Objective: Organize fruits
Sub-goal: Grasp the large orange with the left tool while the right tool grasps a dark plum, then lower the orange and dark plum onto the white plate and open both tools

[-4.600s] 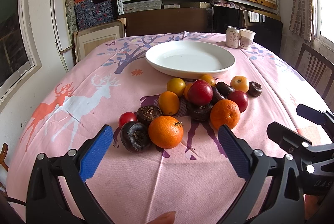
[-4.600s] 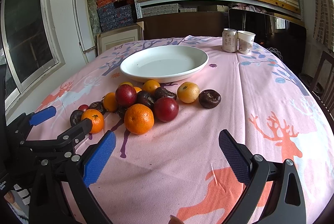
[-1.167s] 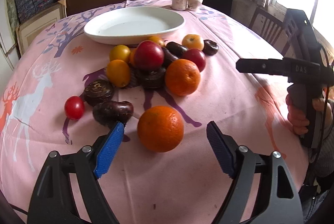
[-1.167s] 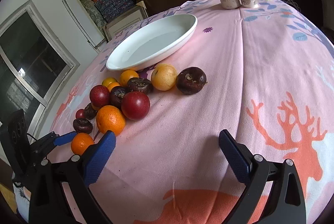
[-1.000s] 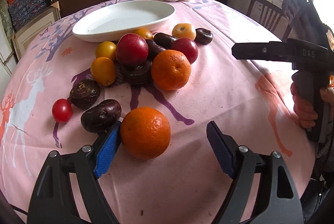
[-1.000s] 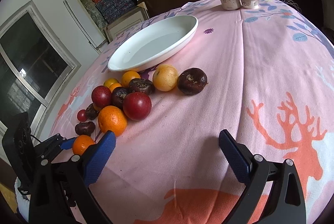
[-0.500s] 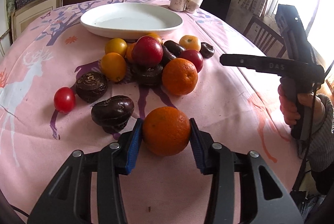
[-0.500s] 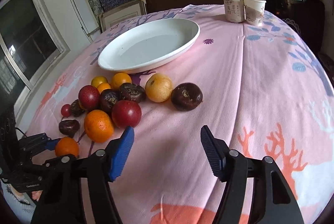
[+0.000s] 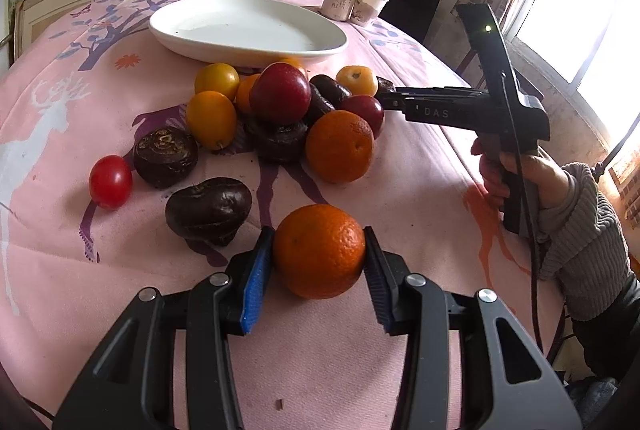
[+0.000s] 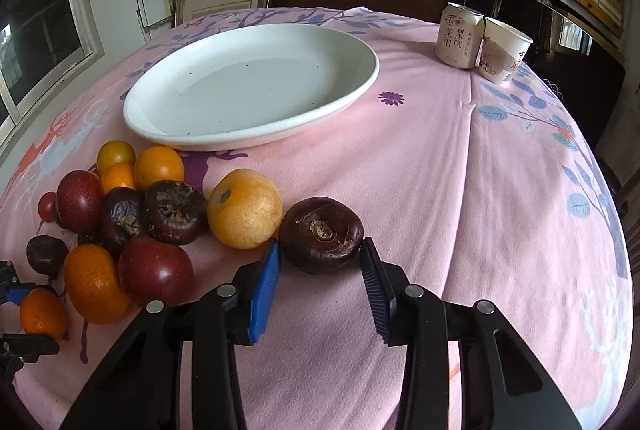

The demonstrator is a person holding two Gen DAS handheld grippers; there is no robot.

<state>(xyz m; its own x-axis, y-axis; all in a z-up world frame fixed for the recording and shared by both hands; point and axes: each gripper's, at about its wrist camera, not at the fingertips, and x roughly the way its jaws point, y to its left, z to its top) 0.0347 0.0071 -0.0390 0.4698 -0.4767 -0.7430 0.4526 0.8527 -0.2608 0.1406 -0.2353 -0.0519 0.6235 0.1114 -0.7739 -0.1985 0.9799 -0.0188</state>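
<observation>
- The left gripper is clenched on an orange; both blue-padded fingers press its sides, low over the pink worktop at the near edge of the fruit.
- The right gripper brackets a dark purple-brown fruit that sits on the cloth. Its fingers stand at the fruit's two sides, touching or nearly so; I cannot tell whether they are truly gripping it.
- Just left of that dark fruit lies a pale yellow-orange citrus, touching or almost touching it.
- The rest of the fruit pile sits between the grippers and the white plate: red plums, small oranges, more dark fruits and a small red tomato off to the left.
- The plate holds no fruit.
- A drink can and a paper cup stand side by side beyond the plate.
</observation>
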